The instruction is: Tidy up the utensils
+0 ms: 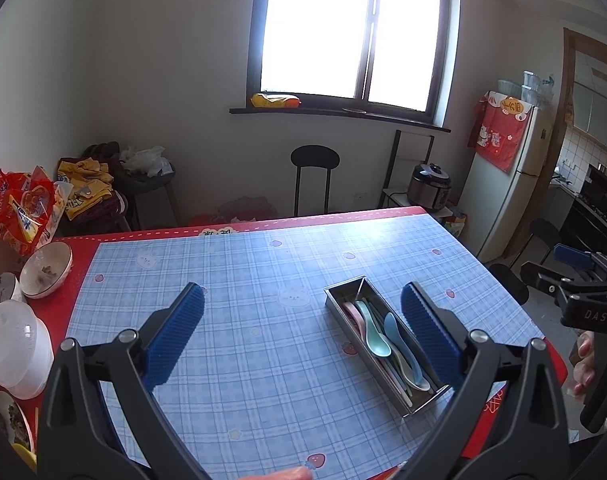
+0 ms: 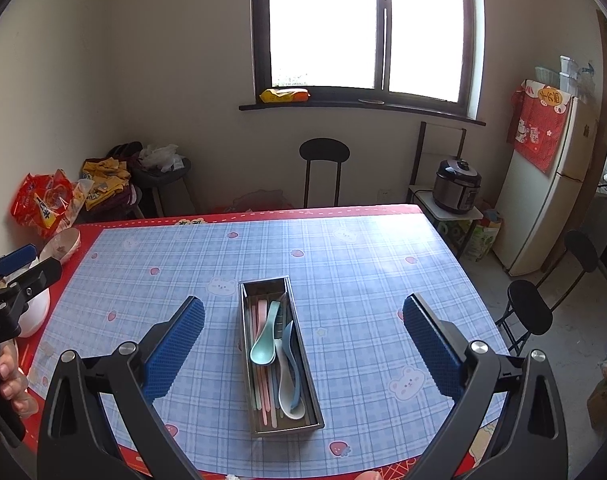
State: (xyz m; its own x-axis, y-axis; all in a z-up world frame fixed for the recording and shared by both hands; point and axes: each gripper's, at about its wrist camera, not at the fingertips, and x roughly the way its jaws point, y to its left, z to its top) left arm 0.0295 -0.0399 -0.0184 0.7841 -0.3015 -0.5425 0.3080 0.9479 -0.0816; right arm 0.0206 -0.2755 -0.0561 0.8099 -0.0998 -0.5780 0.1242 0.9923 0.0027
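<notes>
Stainless steel tray (image 2: 280, 364) on the blue plaid tablecloth (image 2: 343, 264), near the front edge of the table, long axis running away from the cameras. Inside, lengthwise: pastel spoons (image 2: 275, 356), teal, white and blue, over pink and green chopsticks (image 2: 263, 380). Nothing loose on the cloth around it, so the sorting looks largely done.

Right gripper (image 2: 303, 332) held above the table, jaws spread wide, nothing between the blue pads (image 2: 175, 344), the tray lying almost centred under the gap and in line with the fingers. Left gripper (image 1: 303, 332) likewise wide open and empty, the tray (image 1: 383, 344) off to its right, angled, its near end just beside the right-hand pad in that view. Right hand judged the nearer and better aligned for any reach into the tray.

Bowls (image 1: 43, 270) and a white lidded dish (image 1: 17, 350) crowded at the left edge, well apart from the tray; red snack bag (image 1: 19, 208) behind them. Nothing standing between either gripper and the tray.
</notes>
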